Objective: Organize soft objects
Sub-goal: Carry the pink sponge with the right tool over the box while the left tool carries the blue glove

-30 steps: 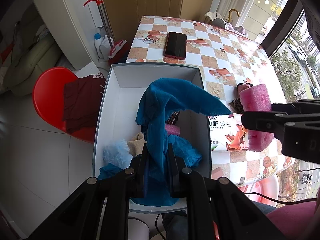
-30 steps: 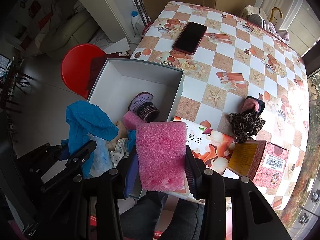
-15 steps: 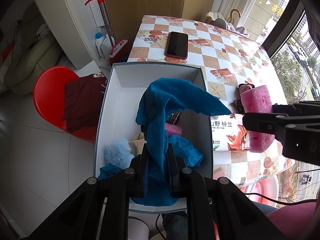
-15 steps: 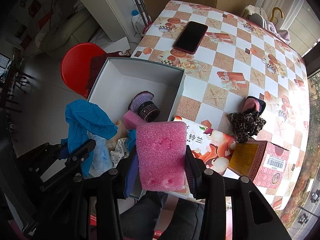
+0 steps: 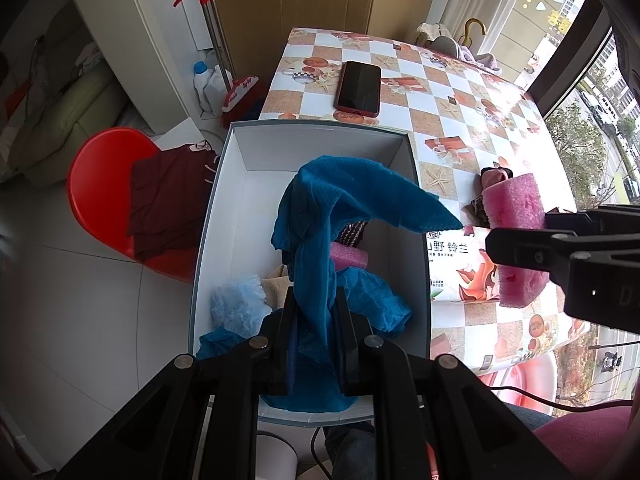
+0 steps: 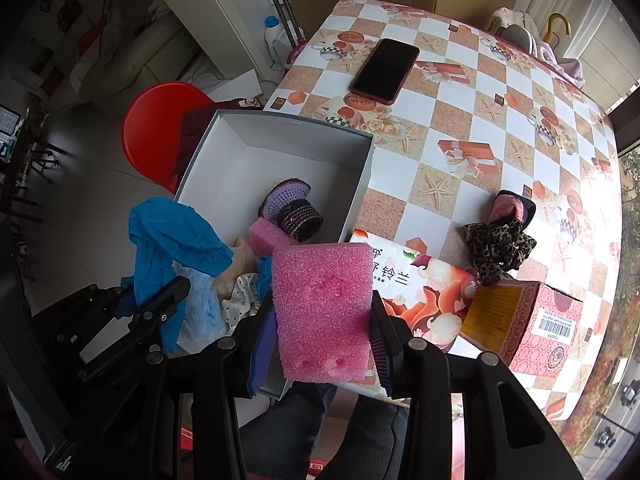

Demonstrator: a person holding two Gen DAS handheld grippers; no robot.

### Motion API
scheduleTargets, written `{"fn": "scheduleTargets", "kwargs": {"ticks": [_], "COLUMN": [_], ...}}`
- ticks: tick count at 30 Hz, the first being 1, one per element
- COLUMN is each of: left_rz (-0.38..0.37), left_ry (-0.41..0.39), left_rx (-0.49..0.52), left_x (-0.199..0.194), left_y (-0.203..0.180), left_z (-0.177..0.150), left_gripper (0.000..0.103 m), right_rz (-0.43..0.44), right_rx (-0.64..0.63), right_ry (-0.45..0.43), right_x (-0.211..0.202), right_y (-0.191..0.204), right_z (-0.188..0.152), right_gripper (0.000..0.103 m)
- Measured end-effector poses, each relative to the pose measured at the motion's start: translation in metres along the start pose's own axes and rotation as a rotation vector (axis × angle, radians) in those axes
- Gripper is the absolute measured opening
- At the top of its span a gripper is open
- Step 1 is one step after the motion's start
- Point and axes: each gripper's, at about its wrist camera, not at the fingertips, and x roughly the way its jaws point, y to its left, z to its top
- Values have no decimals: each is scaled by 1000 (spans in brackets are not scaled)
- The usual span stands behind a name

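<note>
Left gripper (image 5: 314, 304) is seen closed tight on a blue cloth (image 5: 352, 204); the cloth is pinched between the pads and is held above the open white box (image 5: 224, 216), one stiff pointed fold jutting out over the box's right wall; the fabric is thin, crinkled and finely textured. Right gripper (image 6: 324, 320) is clamped on a pink foam block (image 6: 320, 308), the jaws parted only by the block's width; the block is held above the near corner of the box and a printed tissue pack (image 6: 424, 292); its surface is coarse, porous and rectangular, with a ragged lower edge.

Shown by the right wrist view alone: a knitted purple hat (image 6: 290, 204) with a dark striped band, lying against a second pink foam piece (image 6: 266, 234) inside the box; a pale dotted fabric (image 6: 240, 298) at the box's near end; a leopard-print scrunchie (image 6: 498, 246) and a red patterned carton (image 6: 540, 320) on the worktop (image 6: 460, 120), just beside the tissue pack.

Shown by the left wrist view alone: a fluffy light-blue item (image 5: 236, 304) in the near left corner of the box; dark red clothing (image 5: 168, 204) draped over a red chair (image 5: 96, 184).

A dark phone (image 5: 359, 89) is recorded in both views, flat on the glossy checkered worktop beyond the box.
</note>
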Motion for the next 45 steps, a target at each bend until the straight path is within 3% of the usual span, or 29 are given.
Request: {"fn": "scheduleTargets", "kwargs": {"ticks": [14, 28, 45], "left_rz": [18, 37, 48], "left_ry": [38, 69, 92], "left_rx": [-54, -98, -88], "left_x": [8, 16, 24], "left_y": [10, 22, 21], "left_z": [-6, -8, -8], "left_gripper": [16, 17, 17], "right_rz": [19, 39, 48], "right_rx": [4, -73, -80], "right_ry": [30, 34, 56], "right_x": [9, 17, 33], "right_y": [2, 28, 39], "right_z": [1, 13, 25], "right_gripper": [44, 44, 44]}}
